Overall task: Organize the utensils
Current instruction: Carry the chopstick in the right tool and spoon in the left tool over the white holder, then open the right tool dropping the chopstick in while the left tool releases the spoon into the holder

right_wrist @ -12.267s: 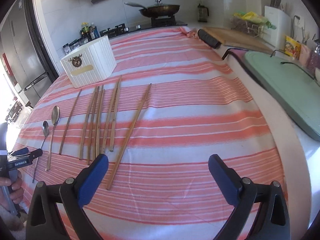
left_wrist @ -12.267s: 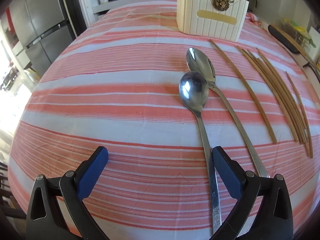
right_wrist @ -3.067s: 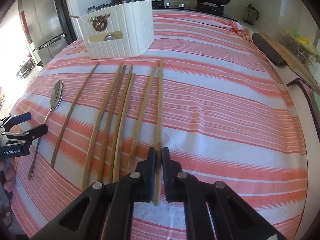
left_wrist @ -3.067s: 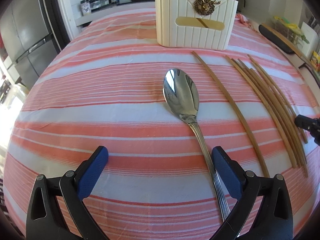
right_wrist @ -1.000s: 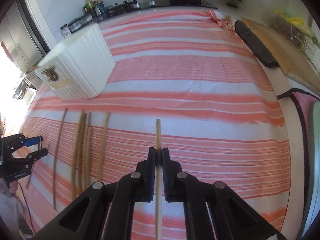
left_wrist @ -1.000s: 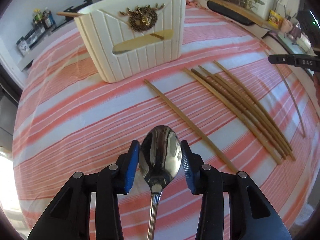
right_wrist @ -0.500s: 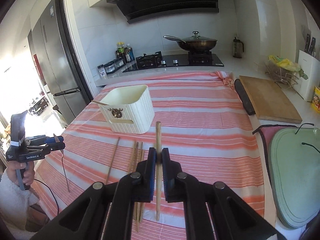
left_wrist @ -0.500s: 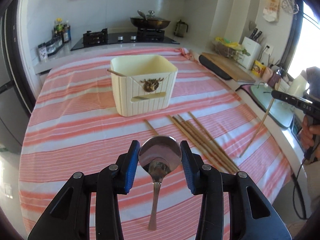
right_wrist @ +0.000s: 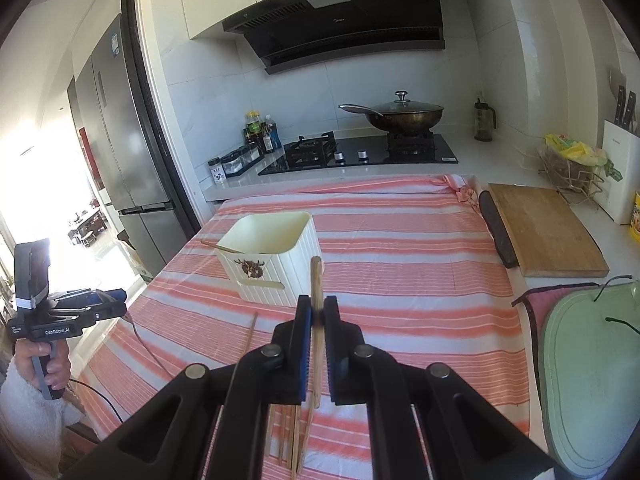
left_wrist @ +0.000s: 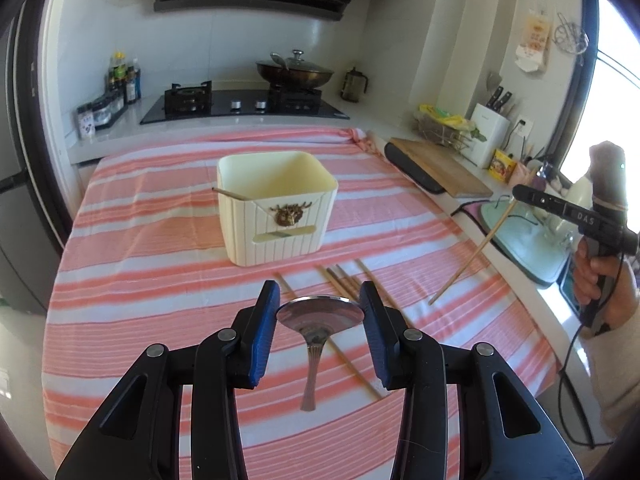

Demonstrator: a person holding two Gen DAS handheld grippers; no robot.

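Note:
My left gripper [left_wrist: 319,315] is shut on a steel spoon [left_wrist: 320,314], held by its bowl with the handle hanging down, high above the striped table. My right gripper [right_wrist: 317,314] is shut on a wooden chopstick [right_wrist: 316,280], also raised; from the left wrist view that chopstick [left_wrist: 472,256] slants down from the right gripper. The cream utensil box [left_wrist: 276,208] stands mid-table with one utensil handle leaning out of its left corner; it also shows in the right wrist view [right_wrist: 274,262]. Several chopsticks [left_wrist: 344,280] lie on the cloth in front of the box.
The striped cloth [left_wrist: 160,264] covers the table. A wooden cutting board [right_wrist: 544,232] and a green board [right_wrist: 592,380] lie to the right. A stove with a wok [right_wrist: 404,116] is behind. A fridge [right_wrist: 120,148] stands at the left.
Both grippers have risen higher above the table with the spoon and the chopstick still held. The spoon's bowl has tipped flatter between the left jaws.

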